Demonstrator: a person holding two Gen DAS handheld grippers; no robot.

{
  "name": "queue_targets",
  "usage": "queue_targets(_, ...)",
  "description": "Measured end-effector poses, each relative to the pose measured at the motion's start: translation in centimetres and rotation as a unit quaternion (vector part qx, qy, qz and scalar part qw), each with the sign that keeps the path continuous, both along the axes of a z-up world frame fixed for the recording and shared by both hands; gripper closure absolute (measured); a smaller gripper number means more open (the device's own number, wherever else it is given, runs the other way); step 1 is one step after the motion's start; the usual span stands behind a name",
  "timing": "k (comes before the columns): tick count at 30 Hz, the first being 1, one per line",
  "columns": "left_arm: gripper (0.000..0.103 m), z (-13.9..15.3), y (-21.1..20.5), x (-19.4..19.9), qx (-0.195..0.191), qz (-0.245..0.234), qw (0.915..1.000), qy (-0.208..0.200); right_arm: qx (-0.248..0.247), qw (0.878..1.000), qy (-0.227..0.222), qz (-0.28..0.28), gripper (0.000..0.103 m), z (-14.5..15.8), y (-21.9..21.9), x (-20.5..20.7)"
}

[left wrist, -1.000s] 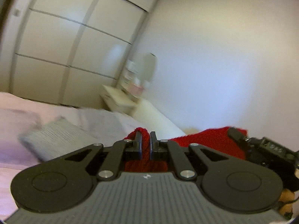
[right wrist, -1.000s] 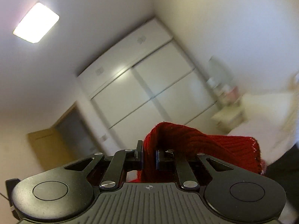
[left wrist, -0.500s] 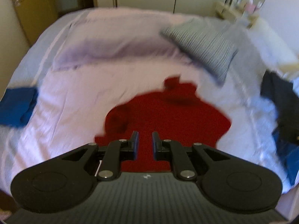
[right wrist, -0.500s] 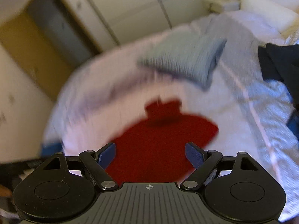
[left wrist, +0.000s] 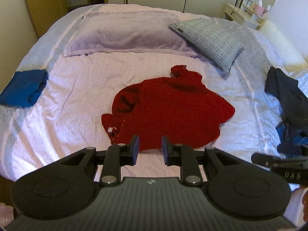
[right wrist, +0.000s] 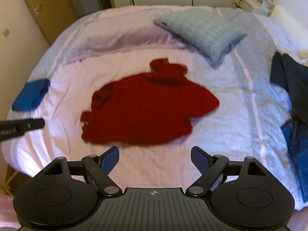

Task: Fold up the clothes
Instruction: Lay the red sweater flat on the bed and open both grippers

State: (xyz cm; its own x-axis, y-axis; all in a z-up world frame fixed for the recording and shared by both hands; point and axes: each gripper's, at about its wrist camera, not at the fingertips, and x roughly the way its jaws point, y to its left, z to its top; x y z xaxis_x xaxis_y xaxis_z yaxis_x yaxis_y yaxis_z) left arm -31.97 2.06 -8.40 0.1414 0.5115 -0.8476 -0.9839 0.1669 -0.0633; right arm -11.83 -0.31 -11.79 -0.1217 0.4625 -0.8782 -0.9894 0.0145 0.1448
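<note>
A bedroom: a bed (left wrist: pixel 63 88) with a pale lilac cover, wardrobe doors behind it. The red knit sweater (left wrist: pixel 169 111) lies near the middle of the bed, spread but rumpled, one sleeve bunched at its left side and the collar toward the grey pillow (left wrist: pixel 207 38).

Change: one second ago both grippers were raised and clamped on the sweater; half a second ago it was already down on the bed. Now neither holds it. The left gripper (left wrist: pixel 148 150) stands partly open and empty, just short of the sweater's near hem. The right gripper (right wrist: pixel 155 157) stands wide open and empty, also near that hem. Judgement: the garment has been laid out for folding; smoothing or a first fold is still outstanding.

View differences: the left wrist view shows the loose, holed knit edge at the sweater's near-left corner sharply; the right wrist view is motion-blurred there. Both views show a folded blue garment (right wrist: pixel 30 94) left of the sweater and dark clothes (left wrist: pixel 286 96) right of it.
</note>
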Motion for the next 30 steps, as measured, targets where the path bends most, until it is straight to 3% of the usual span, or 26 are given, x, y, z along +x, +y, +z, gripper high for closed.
queue_targets(8,0.076,-1.1,-5.9,3.1,-0.015,-0.011,0.9998,0.006,-0.036,0.999,-0.001,-0.020,0.018,-0.7,-6.9,3.0)
queue_targets(19,0.076,-2.6,-13.7,2.7,-0.033,0.021,0.9988,0.029,-0.041,0.999,0.005,0.011,0.018,-2.3,-13.5,3.1)
queue_targets(26,0.074,-1.9,-15.1,1.8,-0.018,0.028,0.9989,0.032,-0.019,1.000,0.005,0.018,0.018,-1.3,-13.9,2.3)
queue_targets(30,0.074,-1.9,-13.4,1.2,-0.014,0.015,0.9994,0.029,-0.006,1.000,0.003,0.021,0.018,-0.8,-13.5,1.7)
